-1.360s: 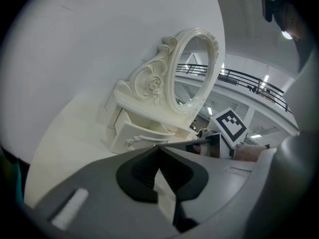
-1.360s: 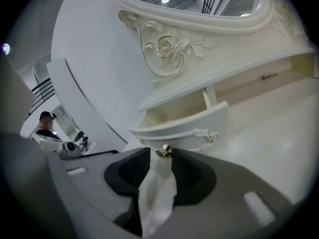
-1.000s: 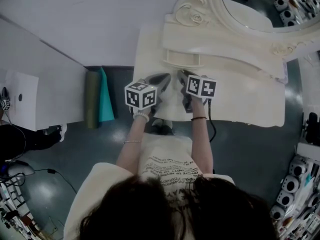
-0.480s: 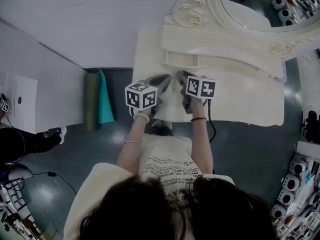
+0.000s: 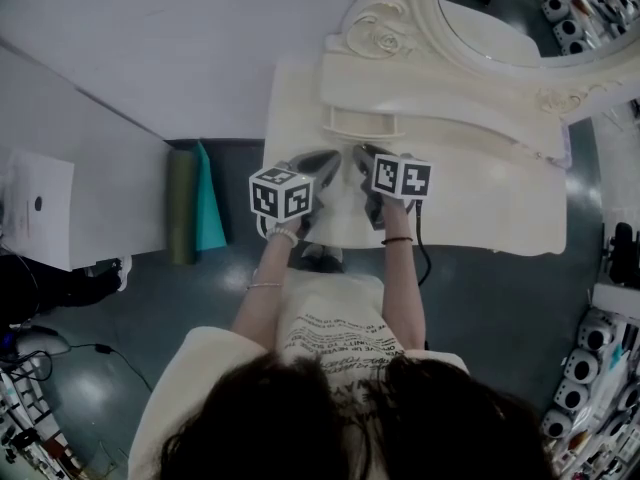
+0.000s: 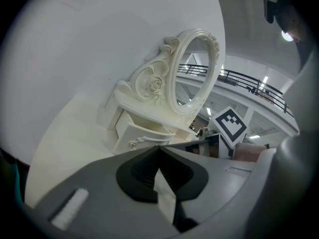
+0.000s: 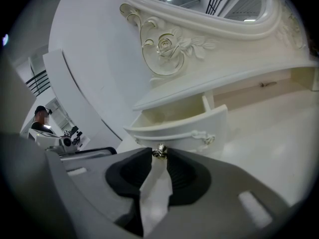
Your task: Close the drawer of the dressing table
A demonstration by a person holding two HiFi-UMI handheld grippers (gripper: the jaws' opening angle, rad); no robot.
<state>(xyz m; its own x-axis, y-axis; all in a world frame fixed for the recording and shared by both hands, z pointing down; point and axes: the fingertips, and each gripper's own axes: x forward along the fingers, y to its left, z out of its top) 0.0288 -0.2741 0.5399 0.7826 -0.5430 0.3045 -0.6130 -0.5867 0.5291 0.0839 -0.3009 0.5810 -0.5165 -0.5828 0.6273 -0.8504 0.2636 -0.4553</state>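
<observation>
The cream dressing table (image 5: 480, 198) carries a carved oval mirror (image 5: 500, 8), and under it a small drawer (image 5: 365, 125) stands pulled out. In the right gripper view the drawer (image 7: 184, 121) shows its empty inside and a curved white handle. My right gripper (image 7: 160, 153) has its tips closed on a small metal knob (image 7: 160, 151) at the drawer front. My left gripper (image 6: 158, 146) is shut with nothing in it, just before the drawer (image 6: 137, 133). In the head view both grippers, left (image 5: 333, 156) and right (image 5: 358, 151), meet in front of the drawer.
A grey-white wall runs behind the table. A rolled olive mat (image 5: 183, 203) and a teal sheet (image 5: 210, 203) stand left of the table, beside a white desk (image 5: 100, 168) with paper. Cluttered shelves (image 5: 590, 368) line the right edge.
</observation>
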